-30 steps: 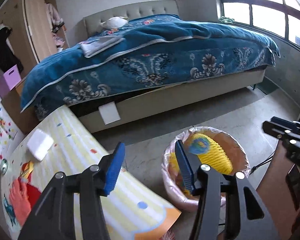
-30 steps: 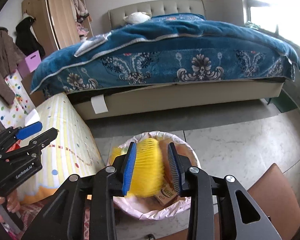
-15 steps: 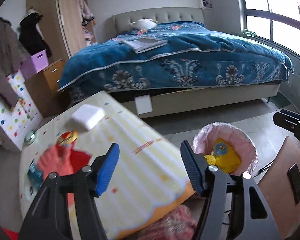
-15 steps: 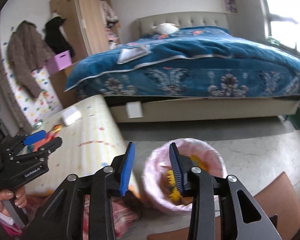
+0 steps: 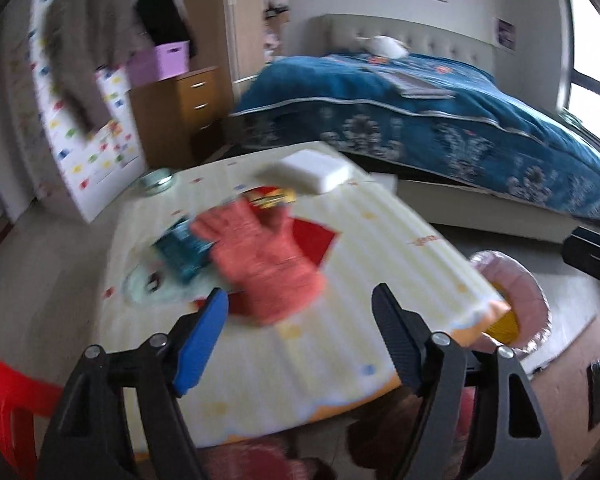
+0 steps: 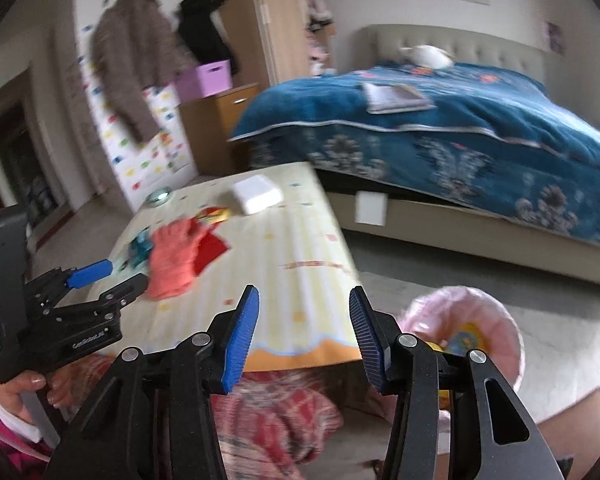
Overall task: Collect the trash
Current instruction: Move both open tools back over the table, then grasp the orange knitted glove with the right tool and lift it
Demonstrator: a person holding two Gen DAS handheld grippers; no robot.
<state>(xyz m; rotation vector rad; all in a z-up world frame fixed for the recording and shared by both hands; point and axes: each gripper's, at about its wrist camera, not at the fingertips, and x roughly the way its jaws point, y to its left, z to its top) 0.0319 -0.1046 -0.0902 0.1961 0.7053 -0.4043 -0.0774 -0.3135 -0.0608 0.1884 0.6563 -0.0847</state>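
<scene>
Your left gripper (image 5: 296,336) is wide apart and holds nothing. It hangs over the near part of the yellow striped table (image 5: 332,360). Just ahead of it lies an orange glove (image 5: 266,264). The glove covers part of a red paper (image 5: 310,242) and part of a blue-green wrapper (image 5: 178,250), so you cannot see all of them. The wrapper is blurry and you cannot read it. Past the glove there is a small red and yellow wrapper (image 5: 270,198), half tucked under the white foam block (image 5: 312,170). Far ahead to the left sits a small round shiny thing (image 5: 156,181); it is too blurry to tell what it is.

Your right gripper (image 6: 302,332) is also wide apart and empty. It is by the near edge of the table. To its right and lower down is the trash bin with the pink bag (image 6: 512,334). The gripper's right finger (image 6: 366,334) hides part of the bin. Inside you can see something yellow (image 6: 462,338), but only a bit. In the left wrist view the table corner cuts off most of the bin.

Far ahead is the bed with the blue blanket (image 6: 460,128). Under the table there is a red checked cloth (image 6: 280,416), partly hidden by the gripper.
</scene>
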